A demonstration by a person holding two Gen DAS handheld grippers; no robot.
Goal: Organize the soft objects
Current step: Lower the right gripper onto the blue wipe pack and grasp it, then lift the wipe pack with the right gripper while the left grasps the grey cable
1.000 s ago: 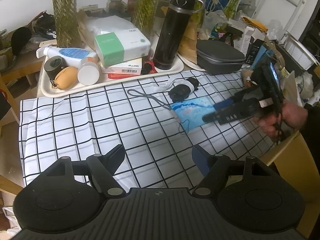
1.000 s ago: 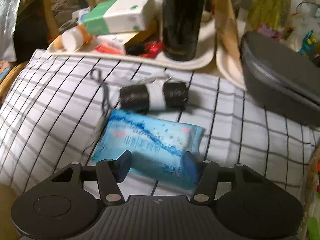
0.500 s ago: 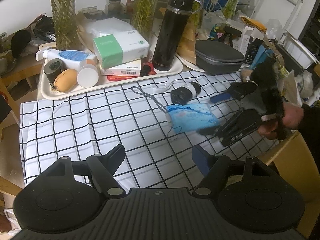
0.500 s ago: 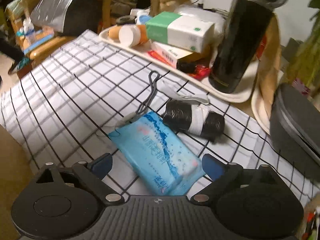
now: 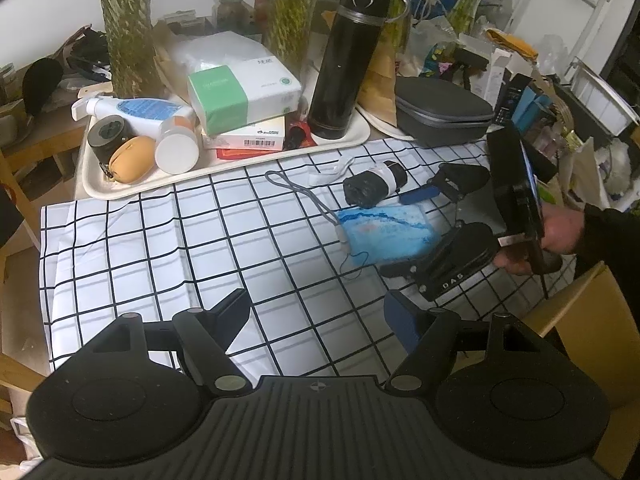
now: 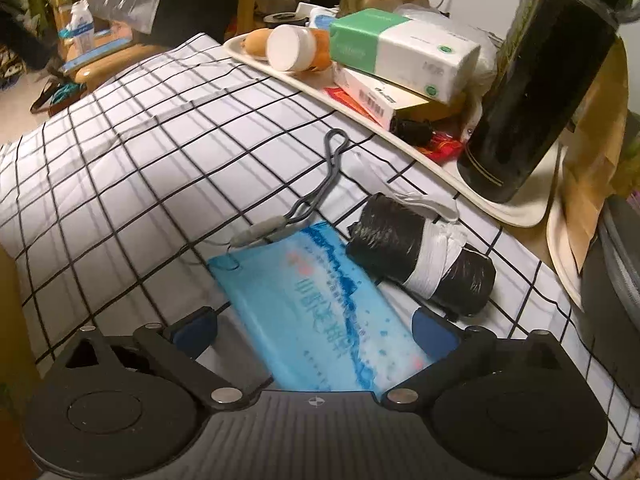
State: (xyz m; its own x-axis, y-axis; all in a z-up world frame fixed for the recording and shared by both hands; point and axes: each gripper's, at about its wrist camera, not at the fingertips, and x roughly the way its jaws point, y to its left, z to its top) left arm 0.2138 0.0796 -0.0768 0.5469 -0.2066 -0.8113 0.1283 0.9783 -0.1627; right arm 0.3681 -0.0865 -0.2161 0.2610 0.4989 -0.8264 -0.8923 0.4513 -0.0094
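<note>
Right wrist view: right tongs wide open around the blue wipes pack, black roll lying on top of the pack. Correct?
Not quite. The black roll lies beside the blue wipes pack on the checked cloth, at its far edge, not on top of it. The rest holds: the right tongs have just been opening and stand wide, the pack between their fingers. The right wrist view shows it.

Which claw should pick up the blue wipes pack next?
Right. The right claw is open with the blue wipes pack already between its fingers; the left claw hovers over bare checked cloth, well short of it.
</note>
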